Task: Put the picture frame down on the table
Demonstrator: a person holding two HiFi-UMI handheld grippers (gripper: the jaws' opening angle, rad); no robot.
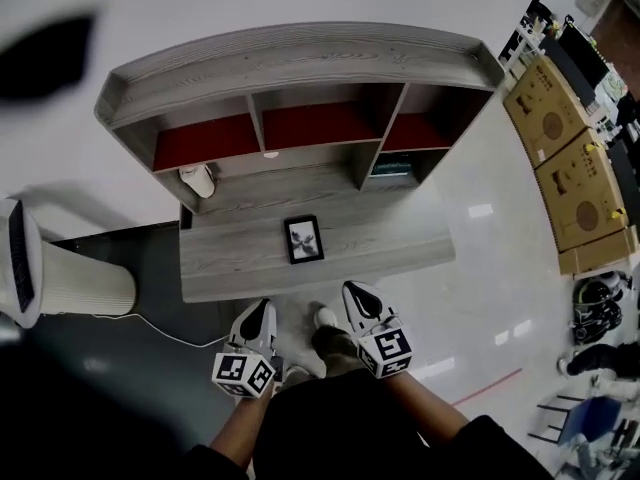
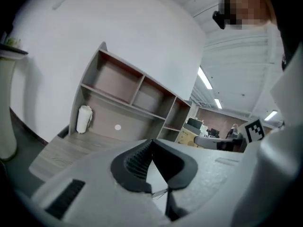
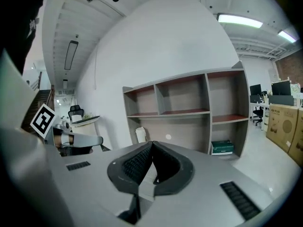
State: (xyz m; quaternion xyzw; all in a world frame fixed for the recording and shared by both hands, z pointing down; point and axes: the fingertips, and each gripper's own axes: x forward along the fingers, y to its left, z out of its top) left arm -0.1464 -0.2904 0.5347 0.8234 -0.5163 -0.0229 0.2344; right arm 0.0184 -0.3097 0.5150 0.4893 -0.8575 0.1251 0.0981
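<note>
The frame lies flat and face up on the worktop, in front of the shelf unit and about level with its middle bay. Nothing touches it. Judged from this, the task looks done.

The left claw and right claw both hang off the worktop's near edge, on the side away from the shelf unit and well apart from the frame. In the left gripper view the left claw has its pads pressed together with nothing between them. The right gripper view shows the same of the right claw: pressed together and empty.

A white roll stands at the foot of the shelf unit's left end, and a green box sits in its lower right bay.

The frame is probably light and stiff, with a slick, breakable front if it is glazed. Lying flat, it offers only a thin edge. A hold across the dark border on one long side looks safest, kept gentle and off the picture face, with one edge tipped up first so that a pad can get under it.
</note>
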